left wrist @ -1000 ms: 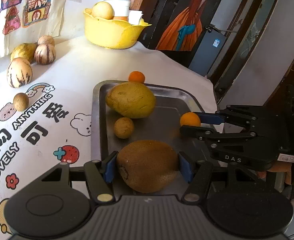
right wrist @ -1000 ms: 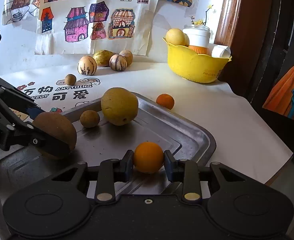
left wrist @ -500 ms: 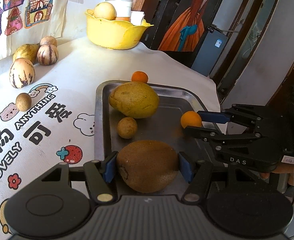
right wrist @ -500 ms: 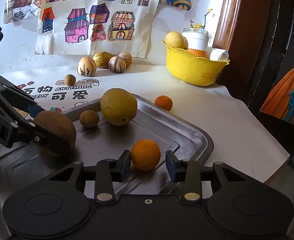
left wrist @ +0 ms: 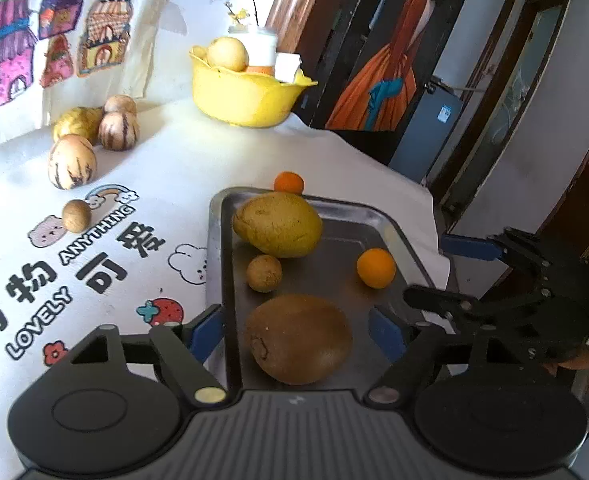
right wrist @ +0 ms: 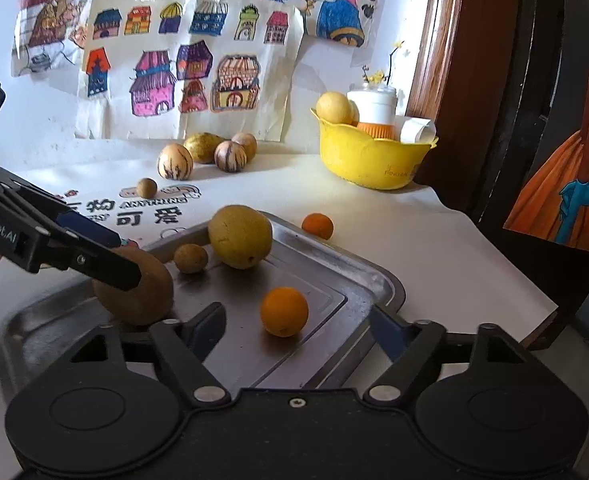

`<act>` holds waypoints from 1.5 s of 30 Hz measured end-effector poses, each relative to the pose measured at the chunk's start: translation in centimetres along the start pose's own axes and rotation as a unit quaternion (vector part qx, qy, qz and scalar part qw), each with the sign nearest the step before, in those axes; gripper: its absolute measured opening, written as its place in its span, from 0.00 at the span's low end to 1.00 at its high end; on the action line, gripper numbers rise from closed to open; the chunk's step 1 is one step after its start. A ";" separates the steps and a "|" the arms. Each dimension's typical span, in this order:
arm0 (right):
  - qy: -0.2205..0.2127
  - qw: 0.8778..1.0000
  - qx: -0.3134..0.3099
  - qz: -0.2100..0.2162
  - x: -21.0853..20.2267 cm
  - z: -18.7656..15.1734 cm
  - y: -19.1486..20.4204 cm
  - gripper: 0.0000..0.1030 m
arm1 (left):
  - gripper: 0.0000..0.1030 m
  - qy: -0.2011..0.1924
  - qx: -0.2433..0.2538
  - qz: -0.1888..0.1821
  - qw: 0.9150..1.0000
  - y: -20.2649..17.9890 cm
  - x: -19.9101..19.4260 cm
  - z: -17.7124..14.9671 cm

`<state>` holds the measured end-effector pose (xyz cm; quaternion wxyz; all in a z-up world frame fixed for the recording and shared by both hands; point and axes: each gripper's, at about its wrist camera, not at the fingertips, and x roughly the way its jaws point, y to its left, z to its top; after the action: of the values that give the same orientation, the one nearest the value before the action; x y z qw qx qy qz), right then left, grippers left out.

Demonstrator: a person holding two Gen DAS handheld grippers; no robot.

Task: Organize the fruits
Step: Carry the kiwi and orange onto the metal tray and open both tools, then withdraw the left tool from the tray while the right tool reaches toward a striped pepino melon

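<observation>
Fruits lie gathered on a metal tray (left wrist: 374, 216) in the left wrist view: a brown kiwi (left wrist: 299, 339) nearest the camera, a small round brown fruit (left wrist: 264, 273) beyond it, a large yellow-green mango (left wrist: 277, 224) at the far end, and a small orange (left wrist: 376, 268) toward the right rim. The left gripper (left wrist: 297, 332) is spread wide, its blue pads apart from the kiwi on both sides. Another orange (left wrist: 288, 182) sits on the tablecloth (left wrist: 166, 168) just past the tray's far edge, and striped melons (left wrist: 72, 161) cluster near a yellow bowl (left wrist: 246, 96). In the right wrist view, the right gripper (right wrist: 297, 326) is also spread, the orange (right wrist: 284, 311) resting on the tray (right wrist: 374, 280) just ahead of its pads, apparently untouched, though the angle makes that hard to confirm. The left gripper's near finger crosses in front of the kiwi (right wrist: 142, 296) at left, with the mango (right wrist: 240, 237) and the small brown fruit (right wrist: 190, 258) behind.
</observation>
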<state>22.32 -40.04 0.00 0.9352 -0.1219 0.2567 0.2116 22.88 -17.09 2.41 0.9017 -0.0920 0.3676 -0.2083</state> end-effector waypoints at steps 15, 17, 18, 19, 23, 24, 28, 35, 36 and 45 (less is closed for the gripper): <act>0.016 0.998 0.055 0.023 -5.7 -1.4 3.3 0.99 | 1.00 -0.044 0.025 0.049 0.998 0.3 -5.9 -2.4; 0.021 0.998 0.059 0.029 -6.2 -1.9 4.1 0.99 | 1.00 -0.041 0.031 0.054 0.997 0.7 -6.6 -3.1; 0.025 0.997 0.063 0.032 -6.5 -2.2 4.6 0.99 | 1.00 -0.039 0.033 0.056 0.997 0.9 -6.9 -3.4; 0.028 0.997 0.066 0.036 -6.8 -2.4 5.0 0.99 | 1.00 -0.035 0.033 0.058 0.997 1.1 -7.2 -3.7; 0.034 0.995 0.088 0.040 -7.8 -3.7 6.6 0.99 | 1.00 -0.019 0.024 0.057 0.998 2.3 -8.2 -4.9; 0.035 0.994 0.095 0.040 -8.1 -4.0 7.0 0.99 | 1.00 -0.016 0.019 0.056 0.998 2.6 -8.5 -5.1; 0.042 0.993 0.106 0.040 -9.1 -4.6 8.8 0.99 | 1.00 -0.006 0.011 0.063 0.998 4.2 -9.5 -5.8; 0.071 0.992 0.089 0.059 -9.7 -4.2 11.7 0.99 | 1.00 -0.011 -0.001 0.090 0.996 7.5 -11.0 -6.2; 0.075 0.991 0.087 0.063 -9.6 -3.9 12.2 0.99 | 1.00 -0.012 -0.001 0.093 0.996 7.9 -11.2 -6.2; 0.102 0.985 0.080 0.116 -7.2 0.2 15.4 0.99 | 1.00 -0.025 -0.011 0.120 0.992 11.8 -13.2 -6.6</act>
<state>9.71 -28.78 2.11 0.8800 -0.0371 0.3791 0.2839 13.40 -0.68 2.22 0.9280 -0.0623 0.3558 -0.0917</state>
